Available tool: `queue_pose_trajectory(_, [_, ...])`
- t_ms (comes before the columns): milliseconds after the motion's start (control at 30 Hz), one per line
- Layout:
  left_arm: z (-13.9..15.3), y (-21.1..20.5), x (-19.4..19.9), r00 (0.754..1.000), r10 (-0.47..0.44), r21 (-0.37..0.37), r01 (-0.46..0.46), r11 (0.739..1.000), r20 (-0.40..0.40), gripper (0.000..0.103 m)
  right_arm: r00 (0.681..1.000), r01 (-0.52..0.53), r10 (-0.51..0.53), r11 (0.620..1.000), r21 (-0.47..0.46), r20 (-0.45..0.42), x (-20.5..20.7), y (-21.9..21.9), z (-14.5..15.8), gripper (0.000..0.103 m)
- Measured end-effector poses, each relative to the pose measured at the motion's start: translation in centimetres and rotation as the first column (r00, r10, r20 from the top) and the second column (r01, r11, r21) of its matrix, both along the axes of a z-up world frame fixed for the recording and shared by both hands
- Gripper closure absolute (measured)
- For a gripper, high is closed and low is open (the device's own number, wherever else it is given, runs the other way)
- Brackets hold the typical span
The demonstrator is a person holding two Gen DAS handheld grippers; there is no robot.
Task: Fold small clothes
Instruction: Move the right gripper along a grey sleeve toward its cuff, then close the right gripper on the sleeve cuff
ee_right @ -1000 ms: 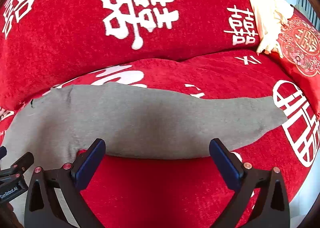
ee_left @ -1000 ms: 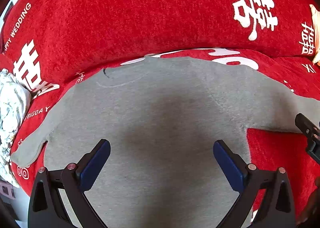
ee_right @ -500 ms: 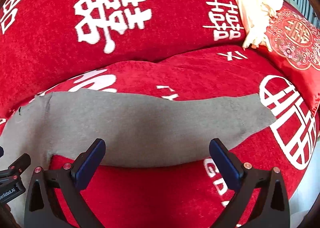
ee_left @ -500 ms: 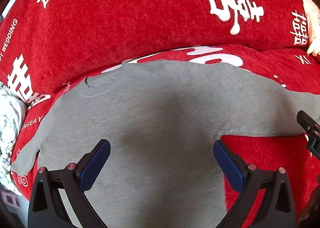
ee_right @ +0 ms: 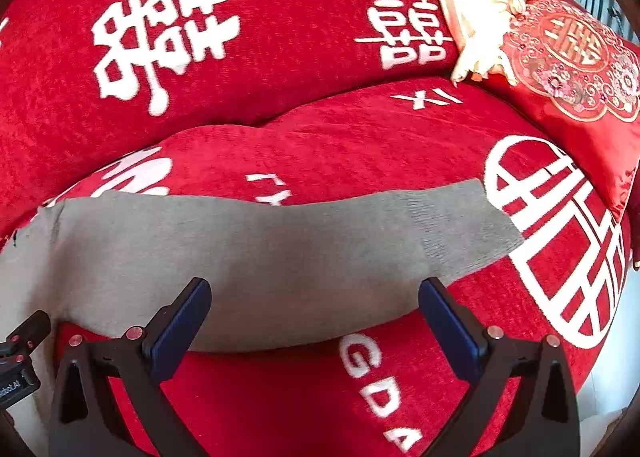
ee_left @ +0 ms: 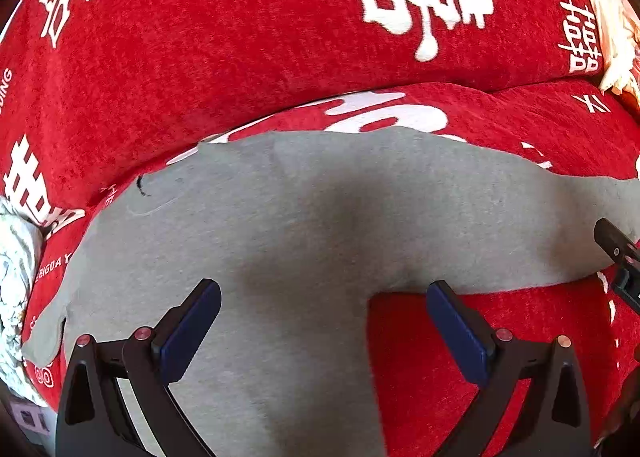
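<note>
A small grey long-sleeved top (ee_left: 304,225) lies flat on the red sofa seat. Its body runs toward me in the left wrist view, with the short left sleeve end (ee_left: 44,333) at the left. Its right sleeve (ee_right: 280,249) stretches out to the right, ending in a ribbed cuff (ee_right: 464,229). My left gripper (ee_left: 320,321) is open and empty above the top's body, near the armpit. My right gripper (ee_right: 312,317) is open and empty above the sleeve's lower edge. Each gripper shows at the other view's edge.
The sofa cover (ee_left: 240,57) is red with white characters, seat and backrest. A crumpled whitish cloth (ee_left: 12,277) lies at the left. A cream garment (ee_right: 476,5) and an embroidered red cushion (ee_right: 576,69) lie at the right. The seat's front edge (ee_right: 600,389) is at lower right.
Both grippers have shifted to the right over the top. The sleeve cuff now sits closer to the right gripper. Both stay open; the top has not moved.
</note>
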State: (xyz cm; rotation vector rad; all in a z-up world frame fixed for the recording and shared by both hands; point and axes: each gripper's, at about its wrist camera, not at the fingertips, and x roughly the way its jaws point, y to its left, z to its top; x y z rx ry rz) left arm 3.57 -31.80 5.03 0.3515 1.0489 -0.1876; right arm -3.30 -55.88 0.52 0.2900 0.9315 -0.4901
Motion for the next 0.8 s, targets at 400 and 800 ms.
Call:
queue_pose_trajectory(400, [-0.7, -3.6, -0.1, 0.999, -0.042, 0.009, 0.042, 0.999, -0.007, 0.0, 0.993, 0.119, -0.12, 0.993, 0.015, 0.003, -2.1, -4.9, -1.3, 0.0])
queue_pose_trajectory(800, [-1.6, -3.5, 0.6, 1.0, -0.023, 0.02, 0.023, 1.0, -0.02, 0.0, 0.989, 0.148, -0.146, 0.988, -0.046, 0.032, 0.2, -8.8, -3.0, 0.008])
